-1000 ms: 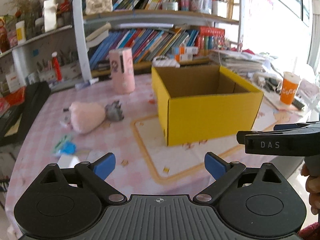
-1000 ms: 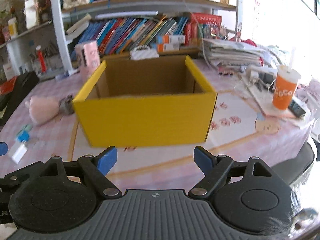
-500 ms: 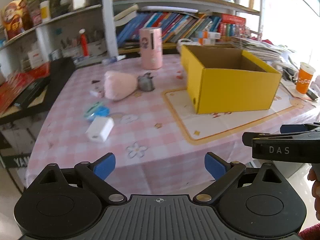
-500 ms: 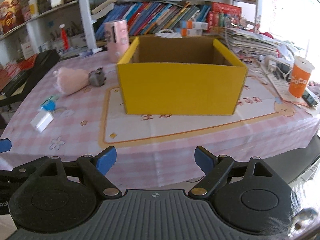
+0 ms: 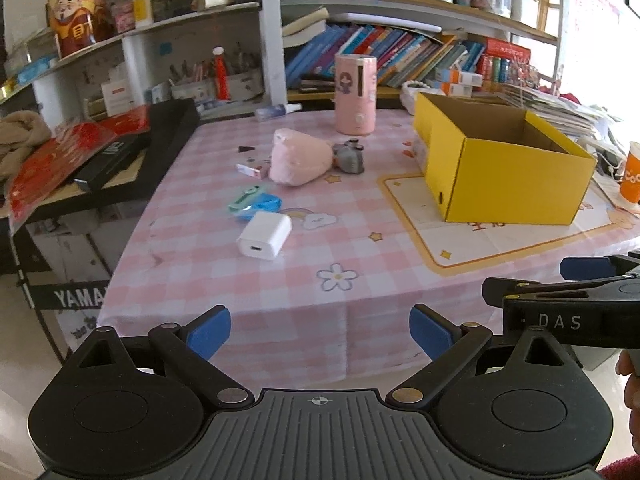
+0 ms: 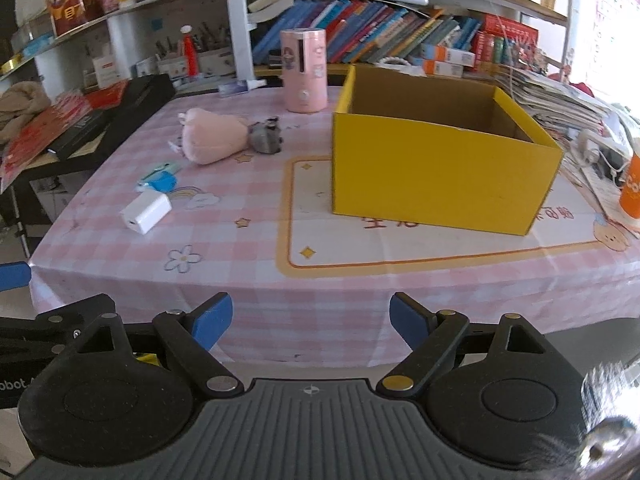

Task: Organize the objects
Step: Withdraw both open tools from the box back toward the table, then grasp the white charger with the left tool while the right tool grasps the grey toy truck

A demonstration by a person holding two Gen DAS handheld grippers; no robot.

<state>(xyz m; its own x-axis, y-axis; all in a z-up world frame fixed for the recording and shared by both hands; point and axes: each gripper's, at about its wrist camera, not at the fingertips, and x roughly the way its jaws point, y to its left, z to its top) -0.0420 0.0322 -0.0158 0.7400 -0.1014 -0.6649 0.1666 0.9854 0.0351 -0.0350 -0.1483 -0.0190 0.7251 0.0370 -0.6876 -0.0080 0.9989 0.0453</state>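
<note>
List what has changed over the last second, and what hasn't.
Both grippers have pulled back from the yellow box to beyond the table's near edge; the left gripper has also swung left, bringing the white charger and pink plush into fuller view. Nothing was grasped or released. The right gripper and the left stay open and empty; the objects on the table lie as before.

Home study: crammed bookshelves (image 5: 400, 52), pink checked tablecloth (image 6: 224, 240).

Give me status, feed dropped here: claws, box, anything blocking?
Left claw open, empty. Right claw open, empty. Yellow box upright on table, open top. White charger, pink plush loose left of it; path unobstructed.
</note>
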